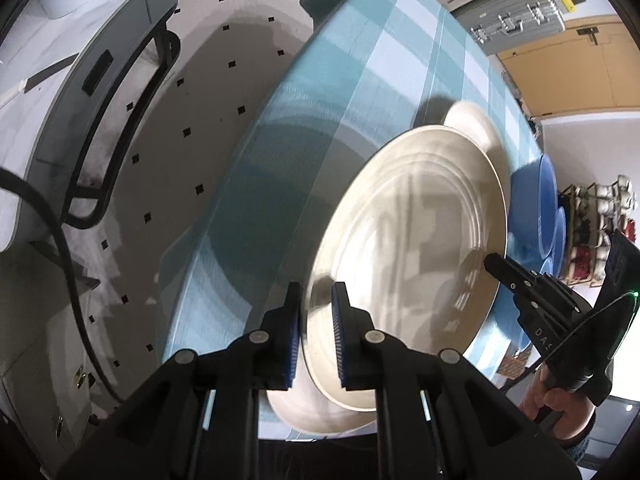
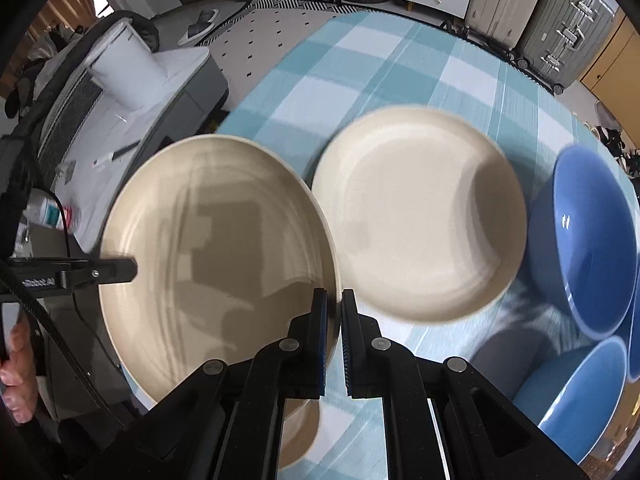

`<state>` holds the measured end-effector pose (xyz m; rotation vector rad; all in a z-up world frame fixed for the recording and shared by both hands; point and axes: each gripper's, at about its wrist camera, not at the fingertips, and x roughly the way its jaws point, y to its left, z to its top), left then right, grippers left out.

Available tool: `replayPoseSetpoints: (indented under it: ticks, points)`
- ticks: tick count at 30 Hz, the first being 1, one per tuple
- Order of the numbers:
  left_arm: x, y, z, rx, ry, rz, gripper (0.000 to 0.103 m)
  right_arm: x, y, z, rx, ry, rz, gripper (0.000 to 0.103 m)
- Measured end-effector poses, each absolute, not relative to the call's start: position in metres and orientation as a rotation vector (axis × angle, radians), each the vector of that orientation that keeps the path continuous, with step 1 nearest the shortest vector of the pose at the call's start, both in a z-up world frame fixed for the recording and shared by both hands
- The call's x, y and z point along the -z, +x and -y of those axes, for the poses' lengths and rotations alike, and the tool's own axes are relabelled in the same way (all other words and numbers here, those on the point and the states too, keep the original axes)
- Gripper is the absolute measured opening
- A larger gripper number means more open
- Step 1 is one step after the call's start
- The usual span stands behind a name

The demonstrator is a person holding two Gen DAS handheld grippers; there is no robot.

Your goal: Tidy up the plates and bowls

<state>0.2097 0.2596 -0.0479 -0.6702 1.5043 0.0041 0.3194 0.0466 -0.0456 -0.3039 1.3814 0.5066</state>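
Nearest the left wrist camera, the left gripper (image 1: 316, 300) was clamped on the near rim of a large cream plate (image 1: 408, 240), its blue-padded fingers (image 1: 339, 320) pinching the edge from both sides. That held plate serves as the landmark for everything else. On its opposite rim, the right gripper (image 2: 334, 304) was pinched shut on the plate's (image 2: 216, 248) edge in the same way, so the plate was carried between the two tools, tilted and lifted clear of the checked blue tablecloth (image 2: 360, 64). Directly beneath the held plate, part of another cream plate (image 1: 320, 416) showed against the cloth, lying flat. Just beside the held plate, on the side of the right gripper, a second cream plate (image 2: 416, 216) rested flat on the tablecloth, its rim close to the held plate's rim though apart from it. Beyond that resting plate, farther from the held one, stood blue bowls (image 2: 588, 240), one tilted on its side and another (image 2: 576, 396) just below it in the right wrist view. A person's hand (image 1: 560, 412) gripped the handle of the right gripper. Well beyond the held plate, past the table edge, lay a white rug with black dots (image 1: 192, 112), and farther still stood silver suitcases (image 2: 568, 20) against the wall.
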Motion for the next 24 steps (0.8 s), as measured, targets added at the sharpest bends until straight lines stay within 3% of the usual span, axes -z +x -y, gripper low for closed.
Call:
replayPoseSetpoints:
  ticks: [24]
  points:
    - [0.066,0.136,-0.222,-0.056,-0.591,-1.523,0.012,0.078,0.224,-0.008,-0.500,-0.283,-1.391,0.006]
